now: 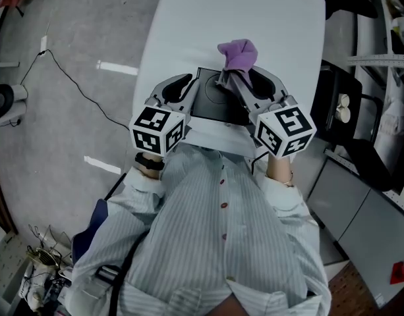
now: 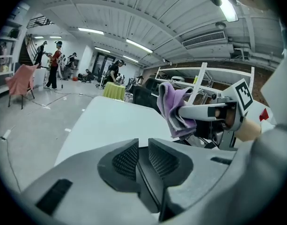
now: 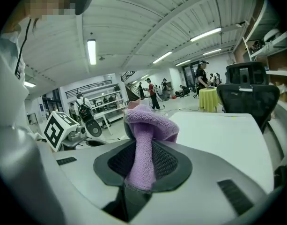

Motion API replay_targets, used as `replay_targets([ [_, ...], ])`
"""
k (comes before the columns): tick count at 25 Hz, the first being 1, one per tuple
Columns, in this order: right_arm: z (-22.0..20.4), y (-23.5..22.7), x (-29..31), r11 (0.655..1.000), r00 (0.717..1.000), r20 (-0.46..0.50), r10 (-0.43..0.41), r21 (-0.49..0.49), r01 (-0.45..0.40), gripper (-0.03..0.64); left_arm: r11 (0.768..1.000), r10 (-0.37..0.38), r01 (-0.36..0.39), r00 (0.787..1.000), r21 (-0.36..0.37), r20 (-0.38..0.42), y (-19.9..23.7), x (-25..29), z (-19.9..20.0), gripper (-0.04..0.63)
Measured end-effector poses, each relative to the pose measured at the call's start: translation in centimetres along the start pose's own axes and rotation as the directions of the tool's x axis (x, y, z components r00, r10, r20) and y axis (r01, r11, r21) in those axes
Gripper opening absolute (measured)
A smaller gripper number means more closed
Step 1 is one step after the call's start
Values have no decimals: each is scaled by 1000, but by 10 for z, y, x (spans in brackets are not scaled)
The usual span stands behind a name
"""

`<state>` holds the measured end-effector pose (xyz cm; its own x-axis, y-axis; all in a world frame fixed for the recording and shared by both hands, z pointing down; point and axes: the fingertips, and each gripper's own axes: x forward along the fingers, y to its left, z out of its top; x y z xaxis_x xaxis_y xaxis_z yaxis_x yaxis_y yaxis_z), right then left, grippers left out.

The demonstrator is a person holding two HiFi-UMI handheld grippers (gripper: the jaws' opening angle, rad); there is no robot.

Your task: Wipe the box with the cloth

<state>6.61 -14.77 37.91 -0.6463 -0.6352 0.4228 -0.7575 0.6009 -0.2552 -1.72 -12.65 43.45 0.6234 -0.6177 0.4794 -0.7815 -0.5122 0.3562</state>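
Observation:
A dark, flat box (image 1: 213,103) lies on the white table (image 1: 241,18) close in front of me. My left gripper (image 1: 188,87) meets the box's left edge; in the left gripper view its pads (image 2: 143,161) are closed on a thin dark wall of the box (image 2: 150,186). My right gripper (image 1: 231,78) reaches over the box's far right side and is shut on a purple cloth (image 1: 238,54). The cloth (image 3: 144,139) runs down between its pads and bunches above them. In the left gripper view the cloth (image 2: 176,109) hangs off the right gripper's tips.
A black office chair (image 1: 340,104) stands right of the table, with shelving (image 1: 393,58) beyond it. A cable (image 1: 76,87) trails over the grey floor at left. People and a yellow-draped table (image 3: 209,100) are far off in the hall.

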Motion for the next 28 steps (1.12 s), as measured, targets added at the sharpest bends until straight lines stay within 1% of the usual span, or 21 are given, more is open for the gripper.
replay_targets([
  [3,-8,6,16,1000,999,-31,19,-7,-19,92,1000,10,-10,1000,0,-27,4,2,-14,46],
  [10,-31,12,48,999,994,-110,28,-30,-31,92,1000,-6,4,995,-18,-99,10,9,-41,49],
  [13,-41,19,57,998,988,-147,49,-34,-54,92,1000,-16,14,992,-18,-128,10,11,-51,58],
  [16,-47,25,68,995,981,-186,62,-62,-74,92,1000,-26,24,988,-10,-153,8,14,-58,60],
  [20,-61,30,81,991,966,-247,74,-94,-100,92,999,-34,33,988,-13,-152,7,16,-61,60],
  [24,-78,29,90,985,945,-323,45,-144,-96,92,999,-36,35,988,-14,-147,7,16,-62,60],
  [28,-83,26,94,989,934,-353,54,-113,-100,89,999,-32,29,988,-19,-148,7,17,-61,60],
])
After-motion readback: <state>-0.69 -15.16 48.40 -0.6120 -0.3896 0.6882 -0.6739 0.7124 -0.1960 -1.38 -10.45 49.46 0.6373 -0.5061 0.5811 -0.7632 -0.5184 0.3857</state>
